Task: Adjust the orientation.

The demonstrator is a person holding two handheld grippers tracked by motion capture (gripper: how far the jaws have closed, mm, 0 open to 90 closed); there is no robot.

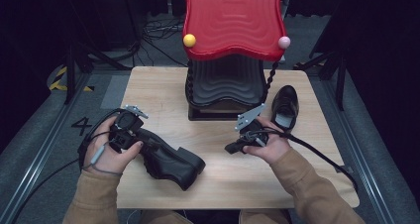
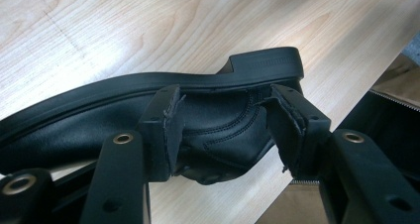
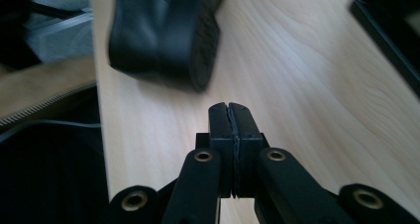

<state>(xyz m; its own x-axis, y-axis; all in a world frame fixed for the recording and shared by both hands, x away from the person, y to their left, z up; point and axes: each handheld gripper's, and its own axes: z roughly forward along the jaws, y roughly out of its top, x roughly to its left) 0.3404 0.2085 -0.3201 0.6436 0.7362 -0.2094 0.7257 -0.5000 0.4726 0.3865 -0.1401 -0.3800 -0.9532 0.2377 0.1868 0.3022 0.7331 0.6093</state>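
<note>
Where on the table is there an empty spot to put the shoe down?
Bare wood lies left of the black stand, up to the table's far left corner, and along the near edge below the right gripper. It is crowded at the near left, where the left gripper holds a shoe, and far right by the second shoe.

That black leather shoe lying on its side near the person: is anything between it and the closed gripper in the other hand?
Nothing visible. The right gripper, jaws shut and empty, points across bare light wooden table at the black leather shoe, which the left gripper clamps. The second black shoe and the red-topped stand sit farther back.
</note>
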